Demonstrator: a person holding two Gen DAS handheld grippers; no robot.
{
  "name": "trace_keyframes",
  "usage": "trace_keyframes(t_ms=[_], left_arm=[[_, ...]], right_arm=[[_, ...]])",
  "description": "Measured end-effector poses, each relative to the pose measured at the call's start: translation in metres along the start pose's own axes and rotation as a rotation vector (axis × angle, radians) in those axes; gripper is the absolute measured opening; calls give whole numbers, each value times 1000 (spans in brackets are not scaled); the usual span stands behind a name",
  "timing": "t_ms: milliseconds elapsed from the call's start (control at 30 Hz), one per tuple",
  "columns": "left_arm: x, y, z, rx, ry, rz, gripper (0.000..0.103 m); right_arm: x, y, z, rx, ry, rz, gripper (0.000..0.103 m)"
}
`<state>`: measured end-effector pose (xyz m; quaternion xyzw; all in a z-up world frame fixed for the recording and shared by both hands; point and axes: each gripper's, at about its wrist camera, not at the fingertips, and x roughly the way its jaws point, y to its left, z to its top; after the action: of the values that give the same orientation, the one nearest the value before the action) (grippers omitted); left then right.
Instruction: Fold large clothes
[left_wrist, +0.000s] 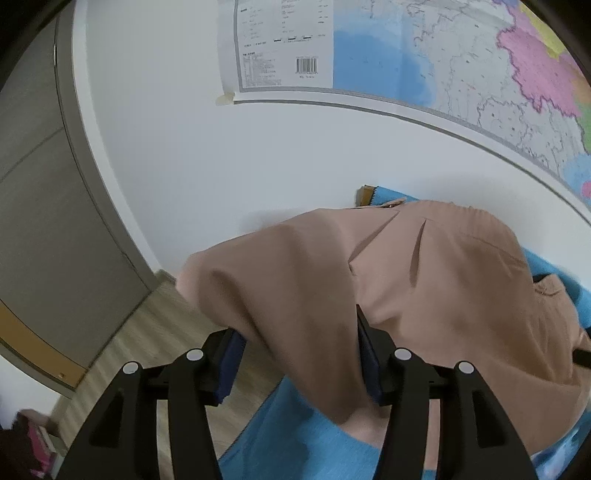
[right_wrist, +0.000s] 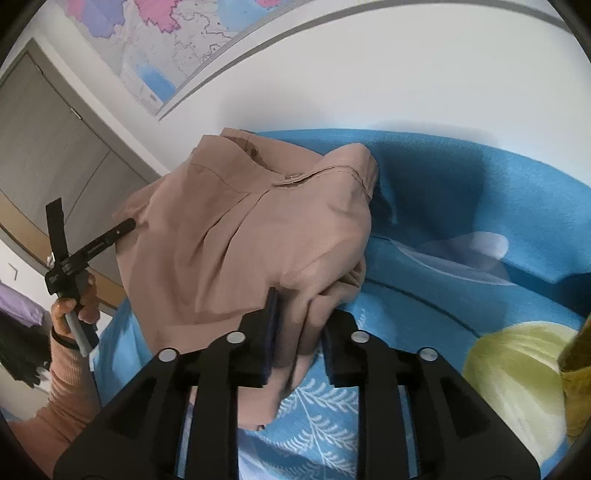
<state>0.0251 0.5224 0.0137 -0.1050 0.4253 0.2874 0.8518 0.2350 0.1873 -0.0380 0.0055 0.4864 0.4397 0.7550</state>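
Observation:
A large tan garment (left_wrist: 424, 280) with pleats and a waistband hangs lifted over a blue bedsheet (left_wrist: 306, 435). In the left wrist view its cloth drapes down between the two fingers of my left gripper (left_wrist: 299, 354), which stand wide apart. In the right wrist view the same garment (right_wrist: 236, 236) is bunched up, and my right gripper (right_wrist: 299, 332) is shut on a thick fold of it. The left gripper's handle (right_wrist: 74, 258) and the person's hand show at the left of the right wrist view.
A white wall with a big map (left_wrist: 461, 62) rises behind the bed. A grey door (left_wrist: 40, 206) and wooden floor (left_wrist: 162, 332) lie to the left. A yellow-green cloth (right_wrist: 513, 384) lies on the patterned sheet (right_wrist: 461, 206) at the right.

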Motion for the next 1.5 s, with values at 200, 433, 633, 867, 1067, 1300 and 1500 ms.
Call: trace_keyframes(t_ms=[200,433,633,867,1067,1300,1500], left_arm=[[-22,11,-2,-26,-58,27,67],[-45,9,2,9,-106,-29,69],[-39,-34,2,95,-70,-117,69],[-18,-80,9,156,-32,-198,69],[0,-102,21,164,-10,-226,69],[20,-120,33,173,24,-188,69],[53,-120,45,148,91,-115,68]], right_arm=[[3,4,5,-7,-10,-6,28],[2,9,8,-33,-26,-35,36],[4,8,14,-20,-39,-36,41],[6,6,24,6,-75,-61,55],[19,6,36,1,-58,-64,55],[44,16,51,-47,-39,-79,9],[47,41,68,-116,-98,-80,3]])
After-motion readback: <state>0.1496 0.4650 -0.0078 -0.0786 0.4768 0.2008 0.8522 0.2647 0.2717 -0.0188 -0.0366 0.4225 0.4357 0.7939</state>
